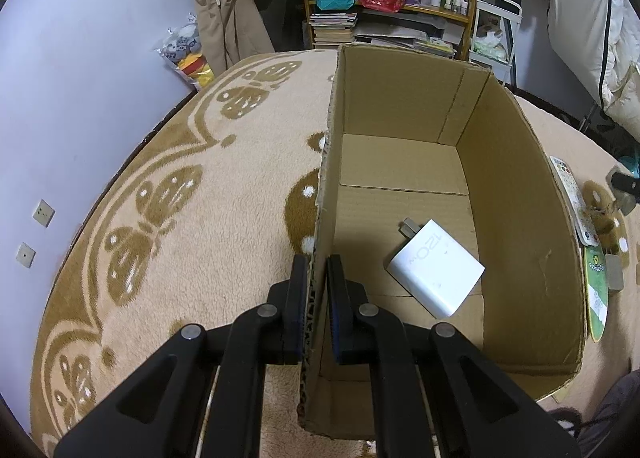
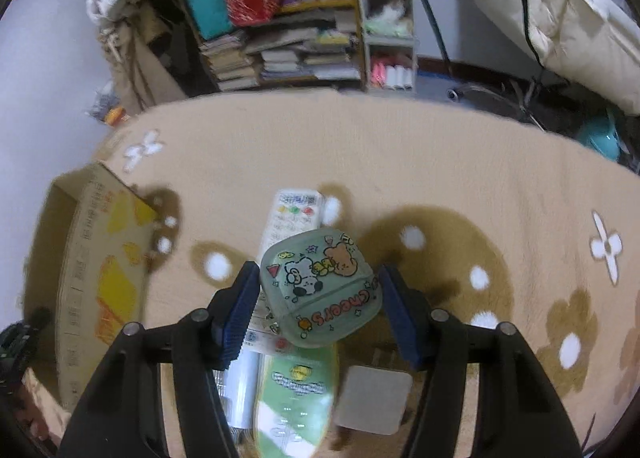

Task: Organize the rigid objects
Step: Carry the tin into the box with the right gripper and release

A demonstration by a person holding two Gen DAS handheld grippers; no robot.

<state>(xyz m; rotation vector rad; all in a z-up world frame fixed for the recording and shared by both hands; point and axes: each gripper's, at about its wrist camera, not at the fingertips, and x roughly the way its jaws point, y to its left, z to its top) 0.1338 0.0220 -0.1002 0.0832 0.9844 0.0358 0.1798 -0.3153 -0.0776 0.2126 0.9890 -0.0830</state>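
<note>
Green plastic case (image 2: 320, 290) sits pinched between my right gripper (image 2: 318, 308) pads above the rug (image 2: 440, 161), caught by its corners, so it may twist free. My left gripper (image 1: 318, 298) clamps the cardboard box (image 1: 520, 217) wall.

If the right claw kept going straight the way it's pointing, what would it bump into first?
Probably nothing new right away: the right claw already holds the green cartoon case. Straight ahead, that case would likely meet the white remote lying underneath.
</note>
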